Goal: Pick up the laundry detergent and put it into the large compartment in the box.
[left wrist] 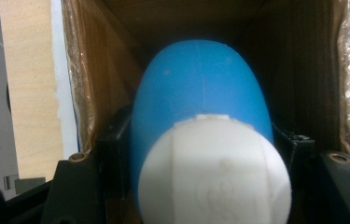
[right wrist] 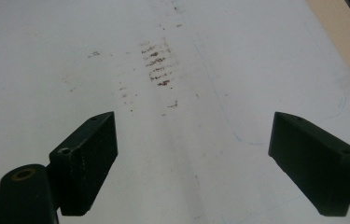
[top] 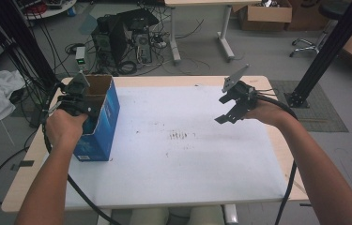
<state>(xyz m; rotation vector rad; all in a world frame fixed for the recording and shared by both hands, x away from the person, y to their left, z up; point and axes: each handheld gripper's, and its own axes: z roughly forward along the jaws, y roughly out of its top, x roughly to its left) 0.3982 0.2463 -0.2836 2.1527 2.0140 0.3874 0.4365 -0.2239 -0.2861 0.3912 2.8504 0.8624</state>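
Clamping a blue-and-white bottle over the box, the left gripper — right gripper apart.

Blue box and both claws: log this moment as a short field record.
box: blue carton, top open, standing at the table's left edge
left claw: over the box opening, shut on a blue and white bottle
bottle: cap end toward the camera, body pointing into the box
right claw: open, empty, held above the white mat
mat: dark smudges near the middle
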